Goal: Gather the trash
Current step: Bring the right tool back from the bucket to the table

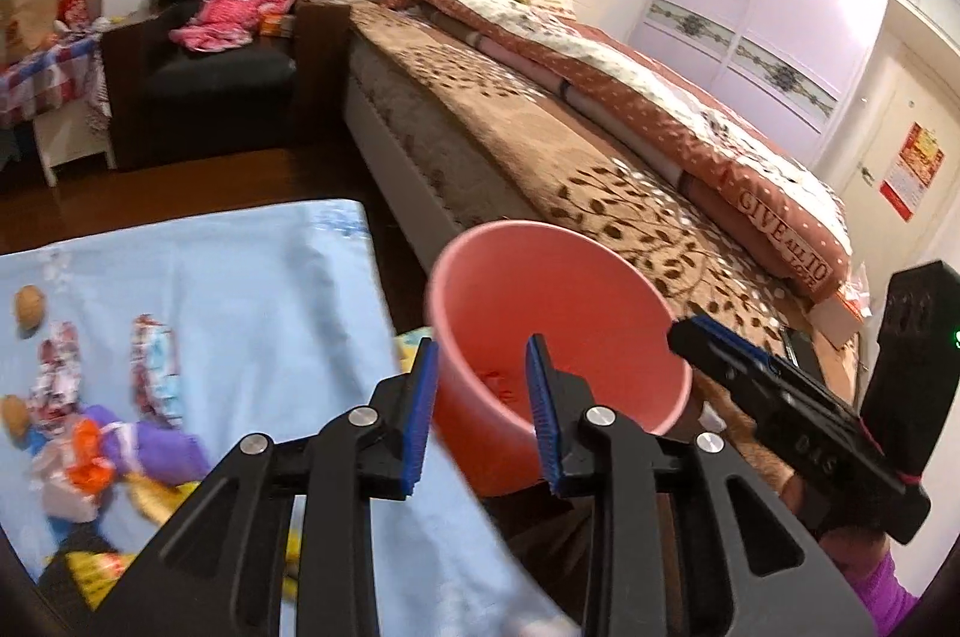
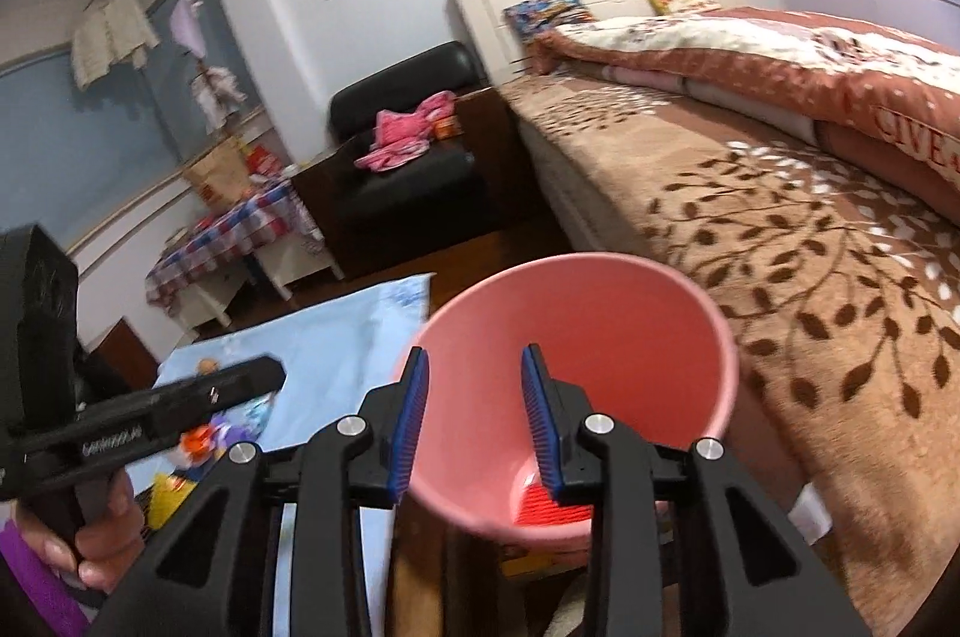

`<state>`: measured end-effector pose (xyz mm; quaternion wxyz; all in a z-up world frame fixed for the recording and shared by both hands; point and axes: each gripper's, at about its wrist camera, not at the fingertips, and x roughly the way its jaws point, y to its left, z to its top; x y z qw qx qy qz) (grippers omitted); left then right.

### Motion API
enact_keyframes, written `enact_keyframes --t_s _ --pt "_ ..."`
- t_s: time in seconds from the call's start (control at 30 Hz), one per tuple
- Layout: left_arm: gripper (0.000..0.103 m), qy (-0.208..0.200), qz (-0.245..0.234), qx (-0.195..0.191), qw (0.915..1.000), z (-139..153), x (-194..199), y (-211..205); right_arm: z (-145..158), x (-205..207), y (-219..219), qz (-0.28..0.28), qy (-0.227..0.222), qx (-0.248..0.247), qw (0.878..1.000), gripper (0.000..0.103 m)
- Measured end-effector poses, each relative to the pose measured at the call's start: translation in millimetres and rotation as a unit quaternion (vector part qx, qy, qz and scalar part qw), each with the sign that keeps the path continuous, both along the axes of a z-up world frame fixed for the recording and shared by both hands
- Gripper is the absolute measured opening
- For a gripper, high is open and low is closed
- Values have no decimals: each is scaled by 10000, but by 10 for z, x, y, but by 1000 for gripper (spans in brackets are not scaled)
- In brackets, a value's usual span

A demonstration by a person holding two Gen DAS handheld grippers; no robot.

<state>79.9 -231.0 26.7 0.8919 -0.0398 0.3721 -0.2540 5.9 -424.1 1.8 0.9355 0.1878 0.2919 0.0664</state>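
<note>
A pink bin (image 1: 558, 313) stands beside the bed, its mouth tilted toward me, with something red (image 2: 552, 508) at its bottom. My left gripper (image 1: 483, 397) hangs open at the bin's near rim, with nothing between its blue pads. My right gripper (image 2: 474, 397) is open and empty too, over the bin's mouth. In the left wrist view the right gripper (image 1: 690, 331) shows side-on past the bin. Left of the bin, a light blue cloth (image 1: 270, 289) carries several crumpled wrappers (image 1: 153, 367), among them a purple one (image 1: 156, 451) and an orange one (image 1: 90, 463).
A bed with a brown leaf-patterned cover (image 1: 600, 169) runs along the right, quilts piled on it. A black armchair (image 1: 222, 54) with pink clothes stands at the back, next to a small table with a checked cloth (image 1: 48, 78). A person's hand (image 2: 102, 535) holds the left gripper (image 2: 270, 370).
</note>
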Motion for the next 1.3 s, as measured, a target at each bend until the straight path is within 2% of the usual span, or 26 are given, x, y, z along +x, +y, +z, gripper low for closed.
enact_keyframes --t_s 0.27,0.43,0.6,0.77,1.07,1.3 --pt "30 -215 675 192 9973 85 -210 677 -28 -86 607 764 101 -126 9969 31" --pt "30 -210 1264 299 9913 86 -350 1272 -41 -124 909 1105 157 -166 9936 31" --pt "30 -112 1682 439 9847 10 -505 1730 -62 -120 1130 1368 209 -217 9901 31" --pt "30 105 1873 476 9811 -120 -657 2010 -103 -108 1307 1564 305 -296 9868 31" --pt "30 372 1721 533 9829 -345 -868 2036 -186 -84 1446 1753 494 -385 9825 32" --pt "30 472 1440 639 9864 -497 -787 1820 -236 -64 1513 1859 592 -399 9800 34"
